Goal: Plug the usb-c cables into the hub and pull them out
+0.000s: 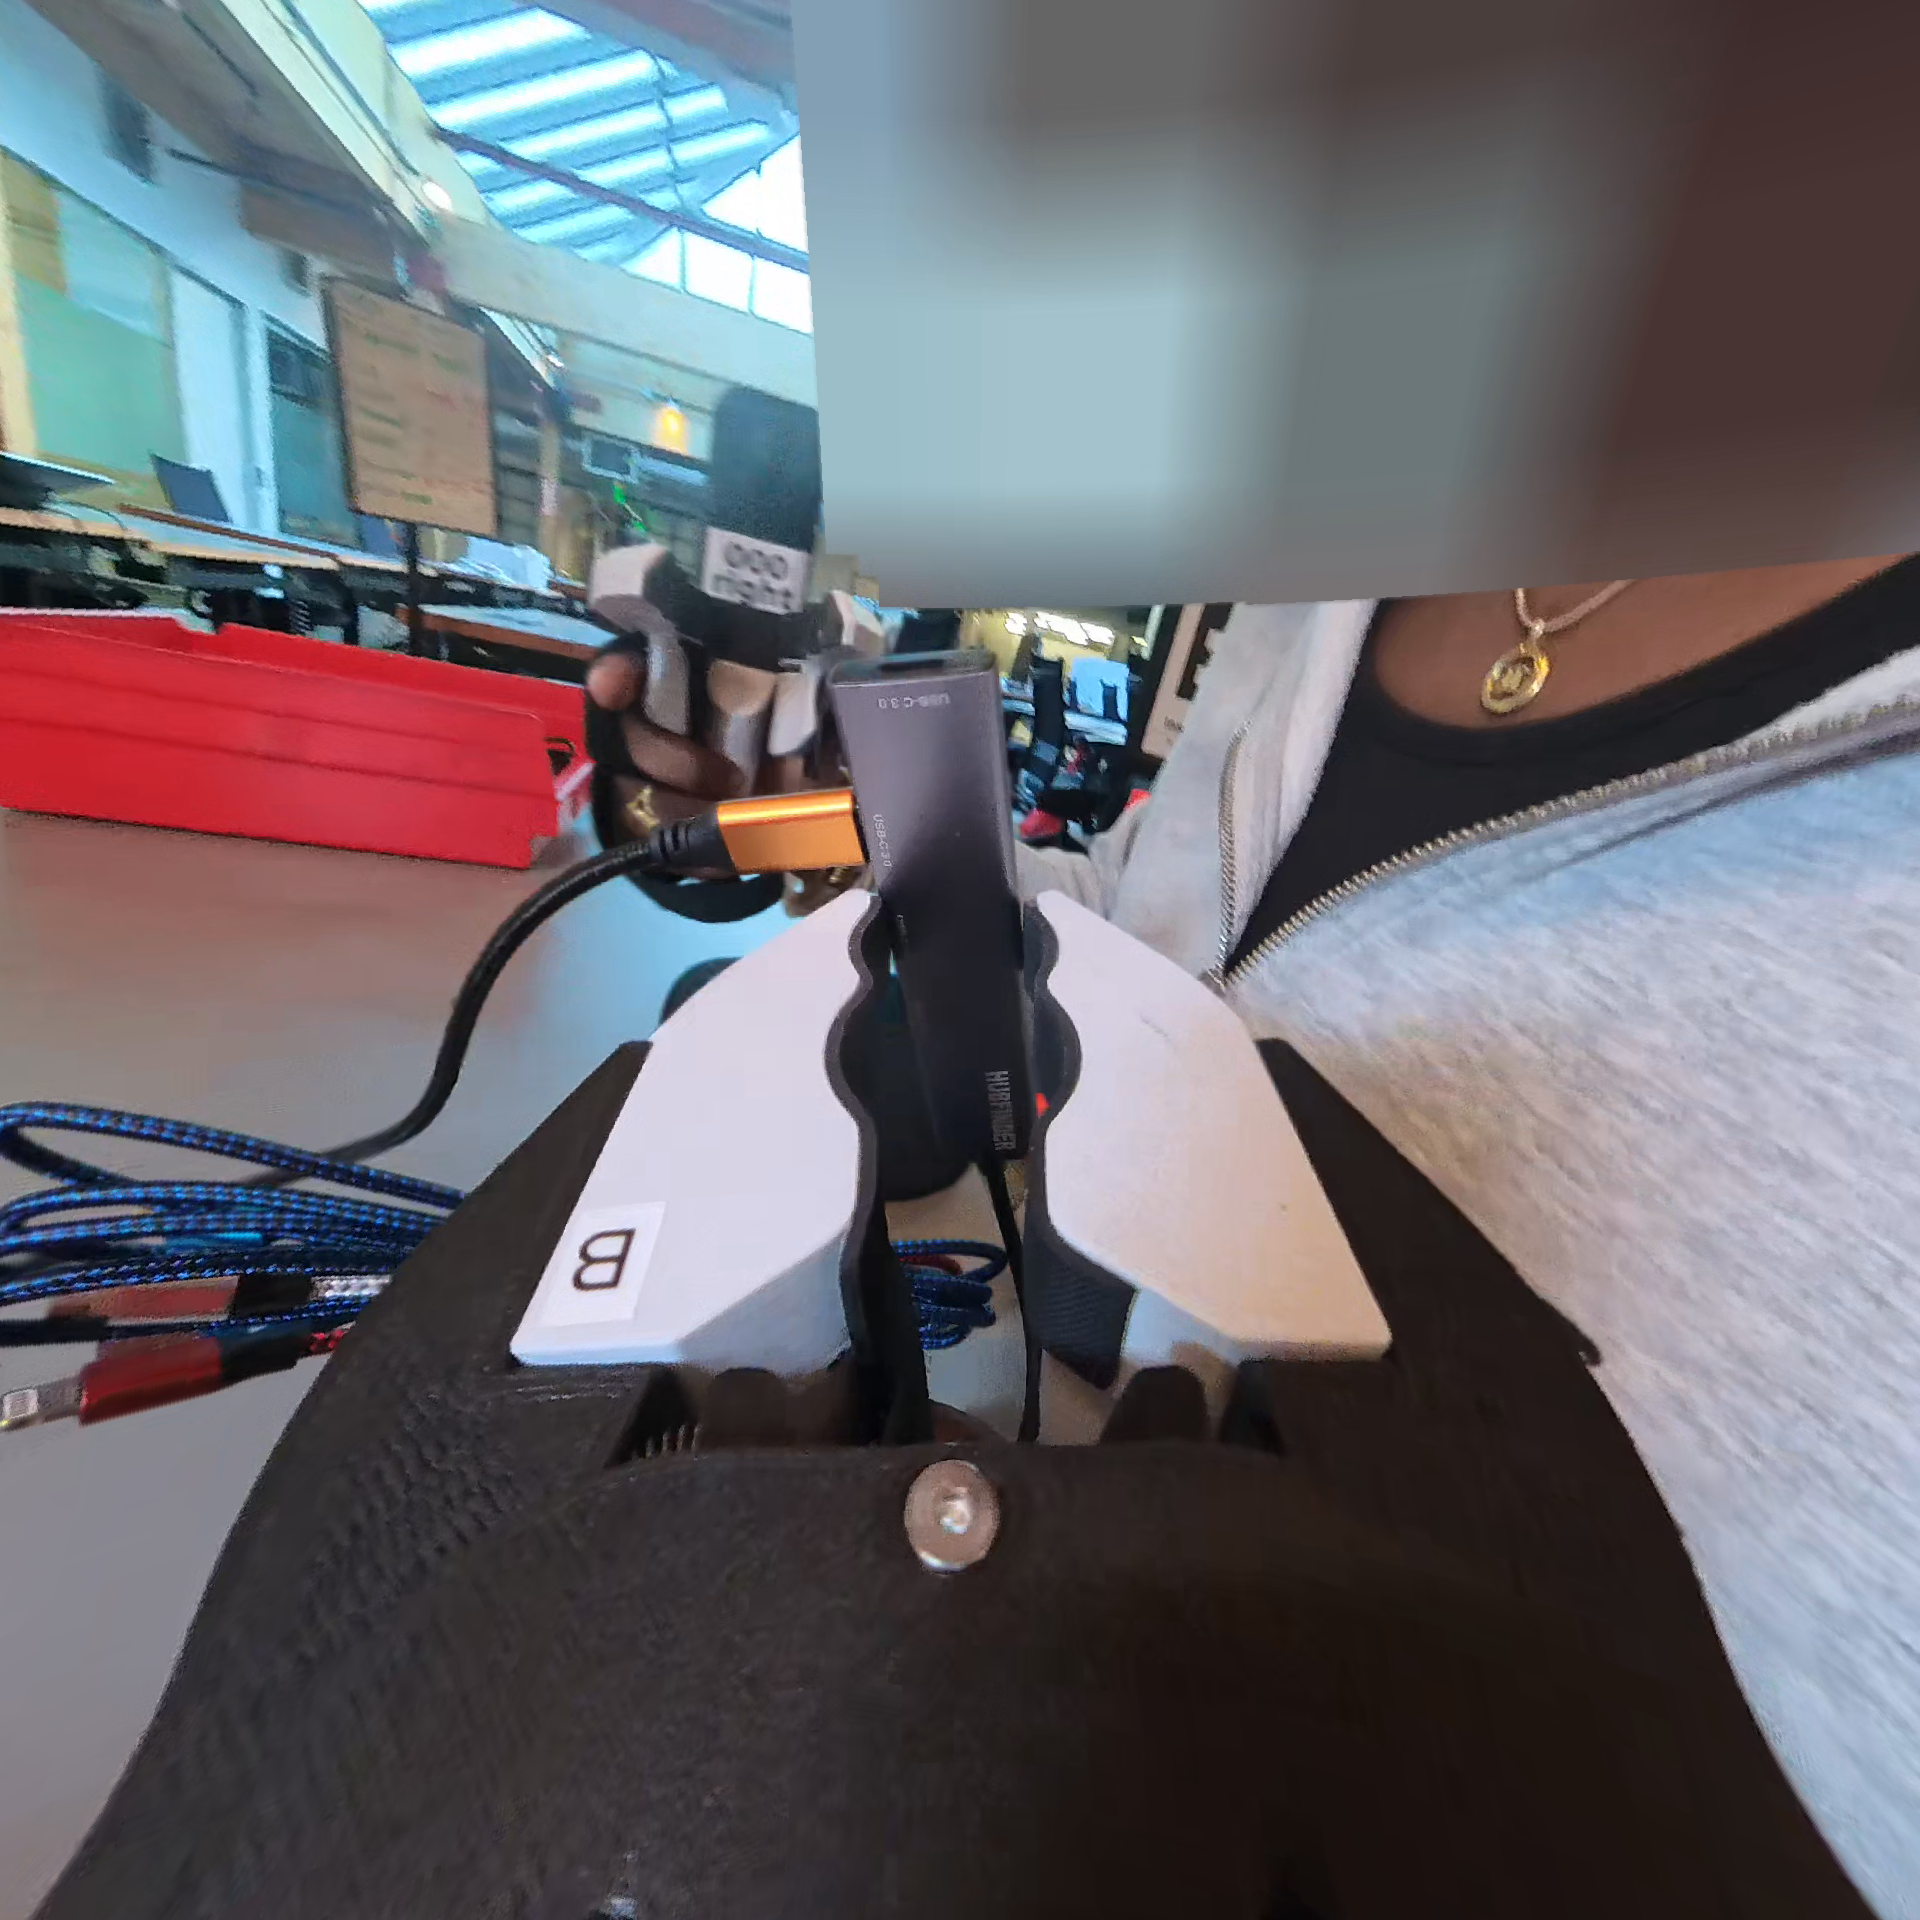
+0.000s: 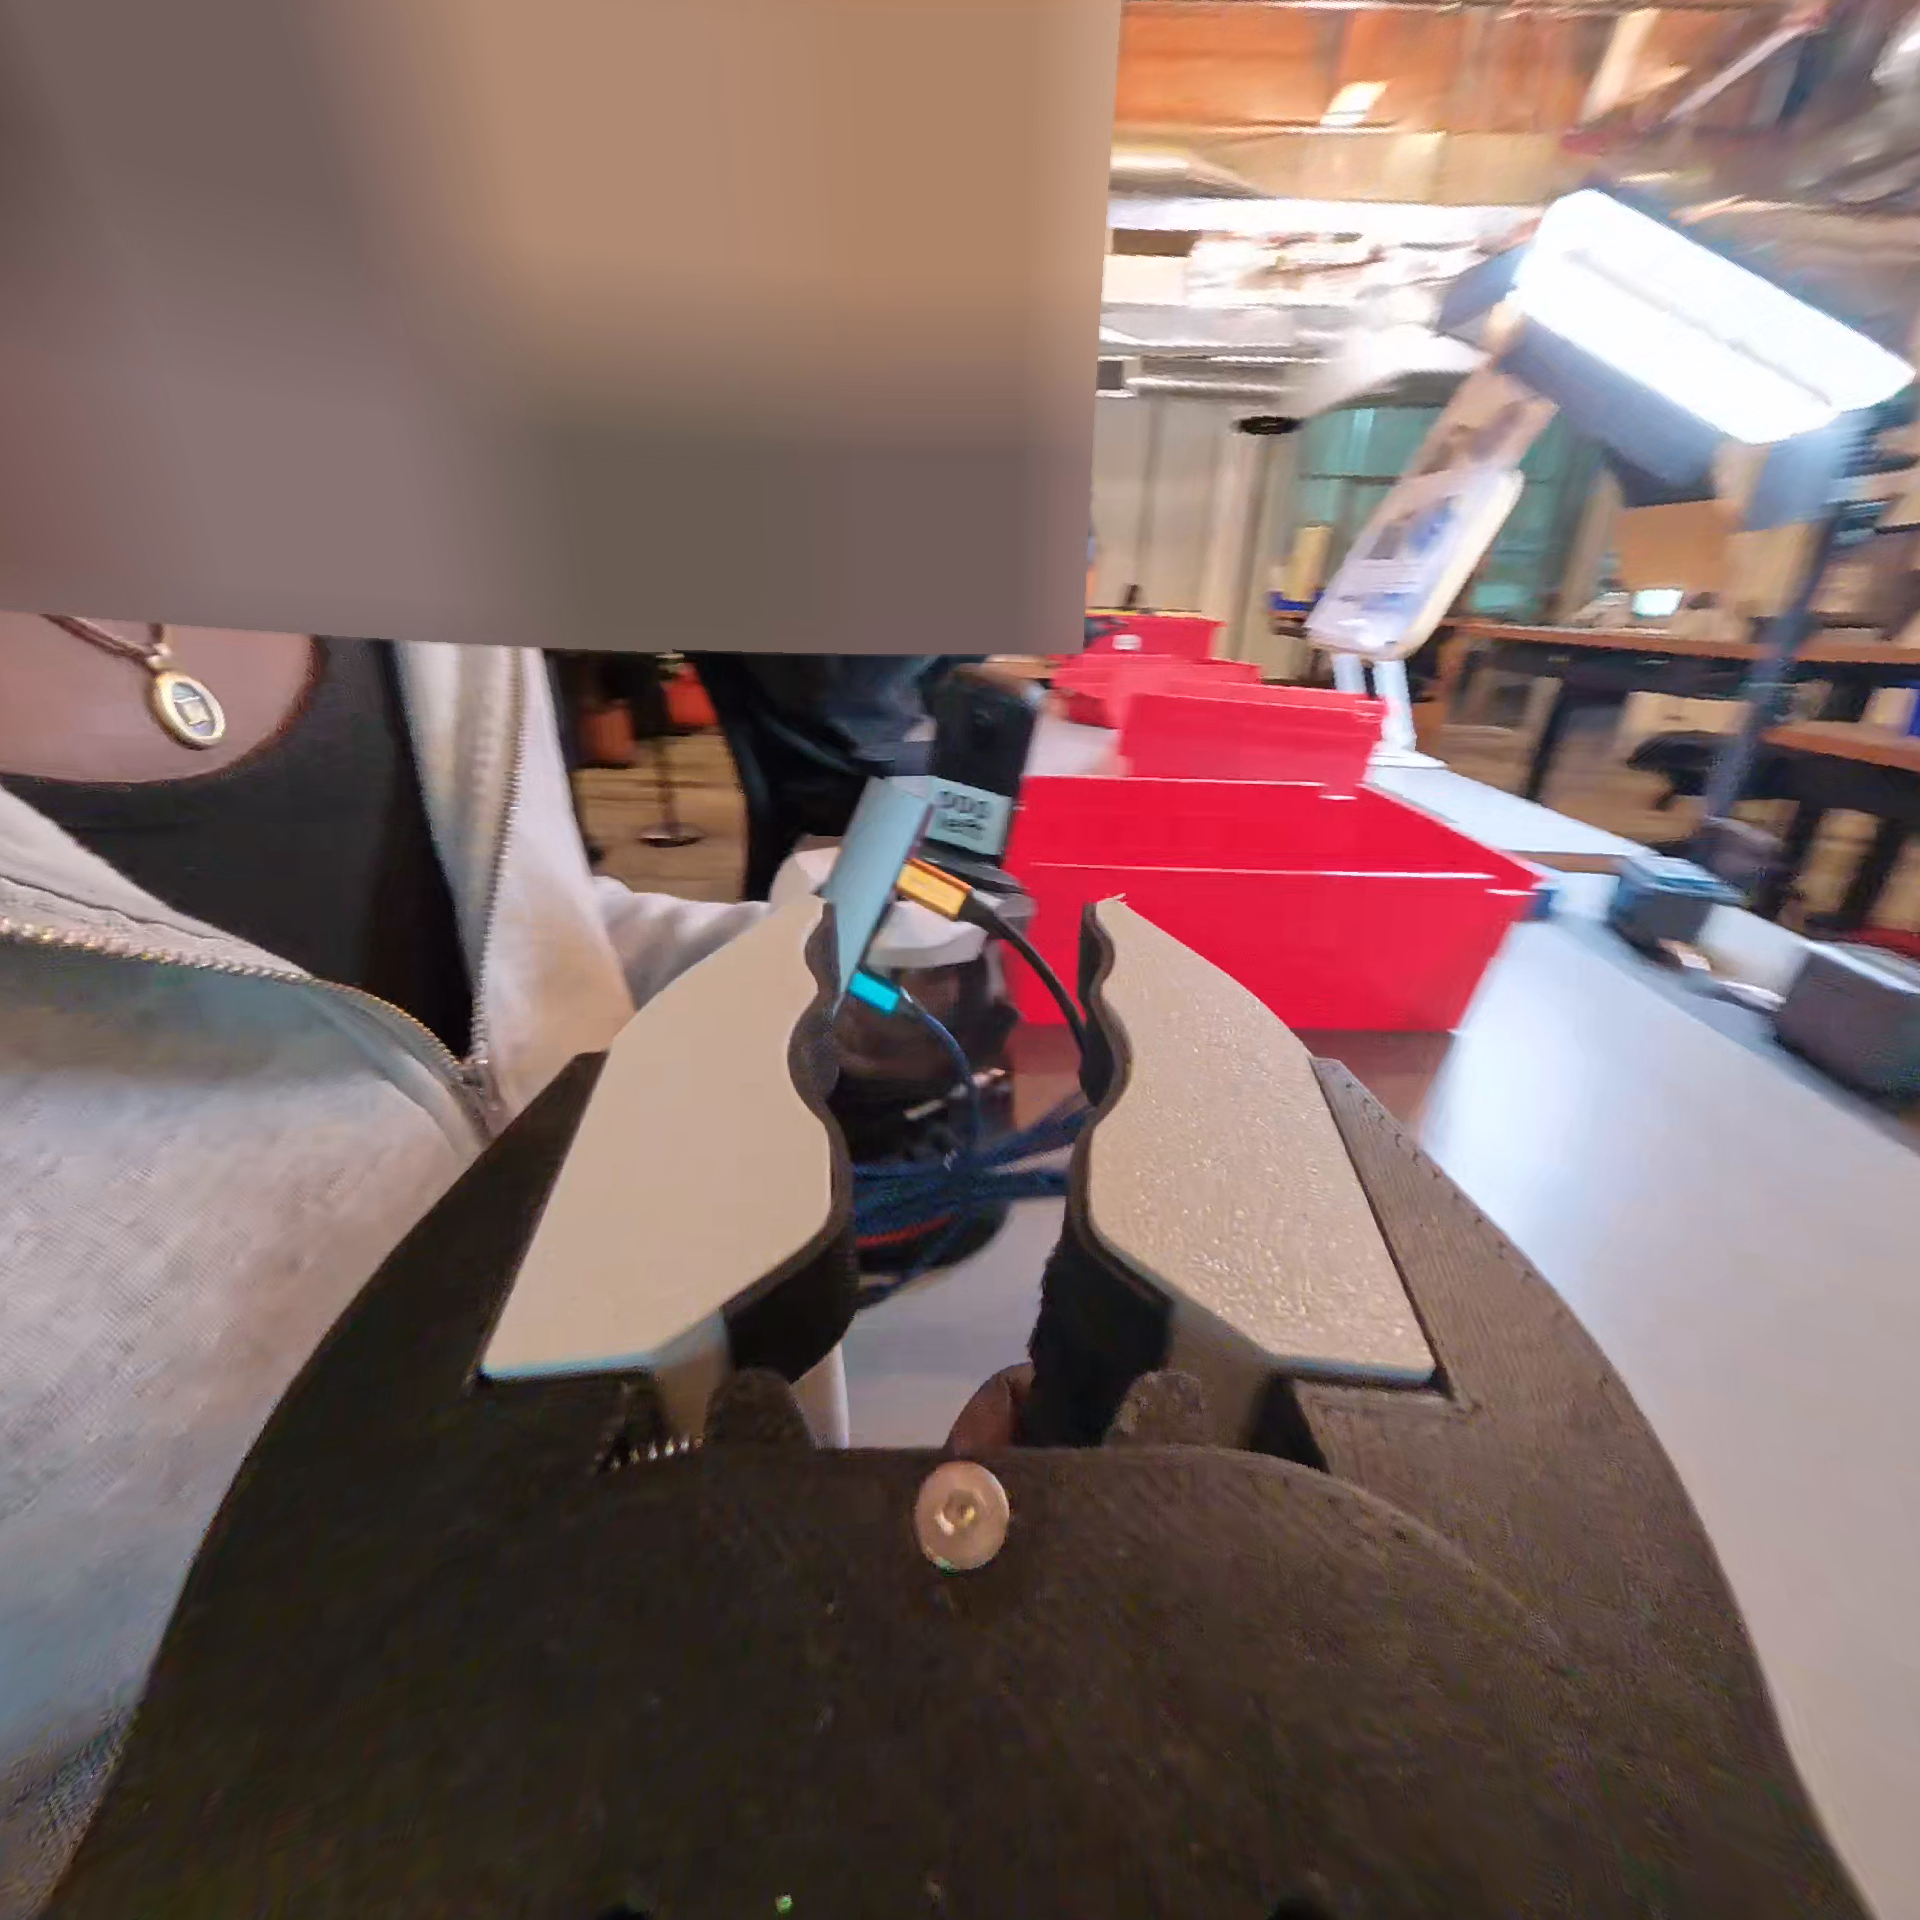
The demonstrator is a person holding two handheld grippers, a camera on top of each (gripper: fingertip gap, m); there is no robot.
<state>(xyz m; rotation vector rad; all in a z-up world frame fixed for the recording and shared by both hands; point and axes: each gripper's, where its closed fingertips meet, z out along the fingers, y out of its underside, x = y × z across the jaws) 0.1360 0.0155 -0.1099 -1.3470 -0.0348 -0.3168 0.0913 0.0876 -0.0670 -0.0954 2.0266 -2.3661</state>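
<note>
My left gripper (image 1: 951, 920) is shut on a grey USB hub (image 1: 930, 790) and holds it upright above the table. An orange USB-C plug (image 1: 790, 831) on a black cable (image 1: 488, 997) sits in the hub's left side. My right gripper (image 2: 956, 935) is open and empty, just short of the hub (image 2: 873, 883). In that view the orange plug (image 2: 930, 886) and a light-blue plug (image 2: 873, 992) on a blue cable both sit in the hub's side. The right gripper also shows beyond the hub in the left wrist view (image 1: 727, 686), held by a hand.
A heap of blue braided cables (image 1: 177, 1216) with red plugs (image 1: 156, 1371) lies on the table at the left. Red bins (image 1: 270, 727) (image 2: 1247, 894) stand behind. A person in a grey zip hoodie (image 1: 1558, 1039) is close beside both grippers. Grey boxes (image 2: 1849, 1018) sit at the far right. Tip to tip, the grippers are about 10 cm apart.
</note>
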